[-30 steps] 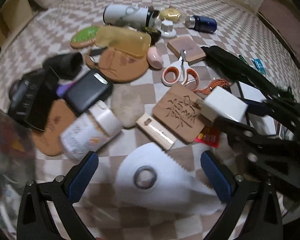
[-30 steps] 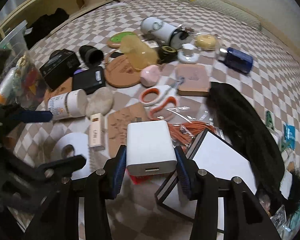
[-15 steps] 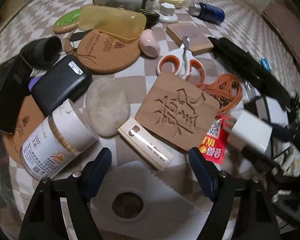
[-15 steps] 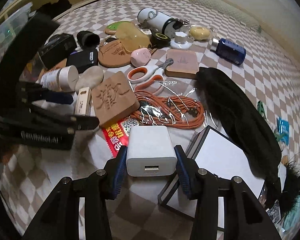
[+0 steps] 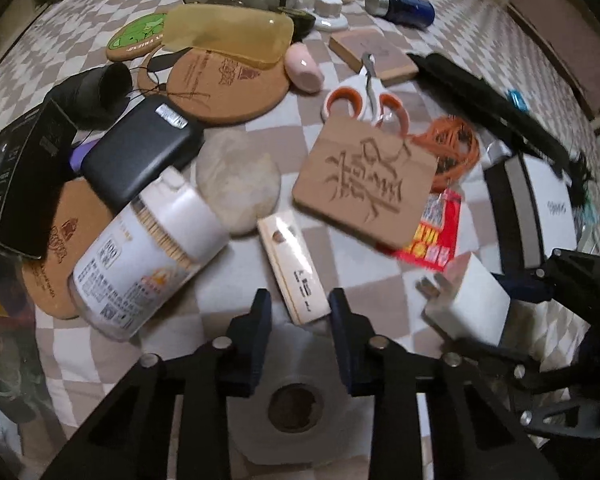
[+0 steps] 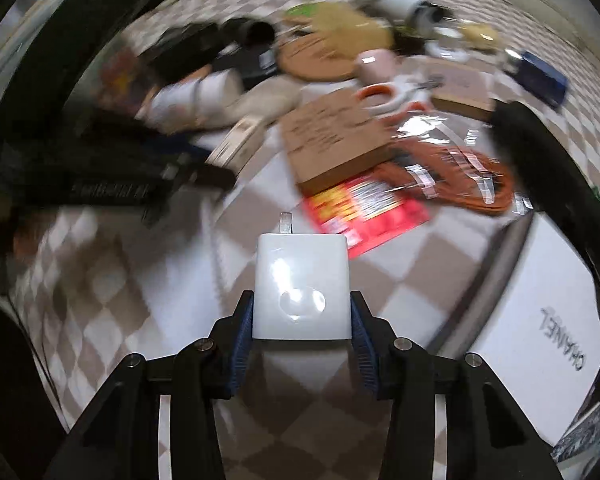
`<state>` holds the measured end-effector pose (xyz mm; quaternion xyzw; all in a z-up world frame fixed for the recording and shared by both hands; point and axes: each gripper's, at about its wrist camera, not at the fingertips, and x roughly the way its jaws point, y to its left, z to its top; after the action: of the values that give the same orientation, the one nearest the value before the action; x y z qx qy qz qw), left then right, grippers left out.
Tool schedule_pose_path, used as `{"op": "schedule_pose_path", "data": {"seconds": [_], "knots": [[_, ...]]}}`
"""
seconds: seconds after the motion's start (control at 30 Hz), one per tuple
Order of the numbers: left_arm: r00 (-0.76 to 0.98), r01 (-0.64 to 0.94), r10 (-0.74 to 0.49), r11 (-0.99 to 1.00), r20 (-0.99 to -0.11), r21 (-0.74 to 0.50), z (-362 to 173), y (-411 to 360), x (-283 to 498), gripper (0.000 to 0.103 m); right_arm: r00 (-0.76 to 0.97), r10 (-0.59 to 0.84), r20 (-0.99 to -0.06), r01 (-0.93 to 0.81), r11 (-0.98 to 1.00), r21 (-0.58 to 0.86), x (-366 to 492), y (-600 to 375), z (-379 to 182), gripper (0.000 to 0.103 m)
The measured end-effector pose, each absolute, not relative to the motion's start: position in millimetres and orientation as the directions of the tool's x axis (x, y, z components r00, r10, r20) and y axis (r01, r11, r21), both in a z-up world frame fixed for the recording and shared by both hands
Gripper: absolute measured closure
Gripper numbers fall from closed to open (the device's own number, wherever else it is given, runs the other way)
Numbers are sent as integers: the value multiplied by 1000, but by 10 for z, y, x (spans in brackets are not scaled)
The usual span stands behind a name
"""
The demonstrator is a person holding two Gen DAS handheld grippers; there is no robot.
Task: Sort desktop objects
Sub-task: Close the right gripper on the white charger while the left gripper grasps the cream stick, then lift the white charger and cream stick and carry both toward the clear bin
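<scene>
One white charger (image 6: 300,286) sits clamped in the right gripper (image 6: 300,326), lifted above the checkered bed (image 6: 100,288), so the carrying step looks underway and next it needs a spot to be put down. The left gripper (image 5: 298,330) is a little apart around one thin cream box (image 5: 294,268), above one paper roll (image 5: 296,404). Nearby lie one scissors (image 5: 364,100) and two round cork mats (image 5: 224,84).

"CHANEL" runs in black capitals across the lid of the white box (image 6: 540,304) in the right wrist view. A large carved Chinese character fills the wooden plaque (image 5: 364,184), and "500" is printed on the label of the toothpick jar (image 5: 148,256). Print on the red packet (image 5: 436,236), green coaster (image 5: 138,36) and cork coaster (image 5: 216,80) is too blurred to read.
</scene>
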<state>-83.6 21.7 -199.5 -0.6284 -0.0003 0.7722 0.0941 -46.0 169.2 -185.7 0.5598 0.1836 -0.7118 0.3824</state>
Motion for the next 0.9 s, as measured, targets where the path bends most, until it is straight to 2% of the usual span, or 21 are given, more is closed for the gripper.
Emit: {"op": "schedule_pose_path", "data": {"seconds": [0.2,0.27,0.33,0.5,0.57,0.6,0.7,0.9], "knots": [[-210,-131,142,-985,-967,-116,-1969,88,-793,82,-45,-324,-945,758,-628,179,-351,1662,-1910,56],[-225,-132,125,-987,-966,-96,-1961,87,-803,76,-49,-311,-949,754,-634,169,-350,1638,-1936,55],[-238,-133,119,-987,-964,-89,-1954,115,-822,61,-59,-297,-953,753,-640,153,-347,1602,-1956,54],[-234,-155,116,-985,-965,-80,-2002,244,-878,61,-51,-289,-956,725,-669,163,-413,1576,-1963,55],[-218,-168,105,-983,-970,-69,-2038,248,-870,66,-51,-284,-958,721,-674,161,-414,1576,-1970,56],[-211,-174,96,-983,-973,-60,-2056,257,-872,75,-57,-276,-959,726,-671,150,-399,1571,-1973,56],[-201,-168,98,-984,-975,-64,-2053,225,-888,82,-80,-262,-962,730,-672,123,-363,1569,-1966,56],[-227,-143,103,-987,-968,-71,-1934,158,-902,83,-97,-248,-964,730,-676,100,-308,1580,-1940,56]]}}
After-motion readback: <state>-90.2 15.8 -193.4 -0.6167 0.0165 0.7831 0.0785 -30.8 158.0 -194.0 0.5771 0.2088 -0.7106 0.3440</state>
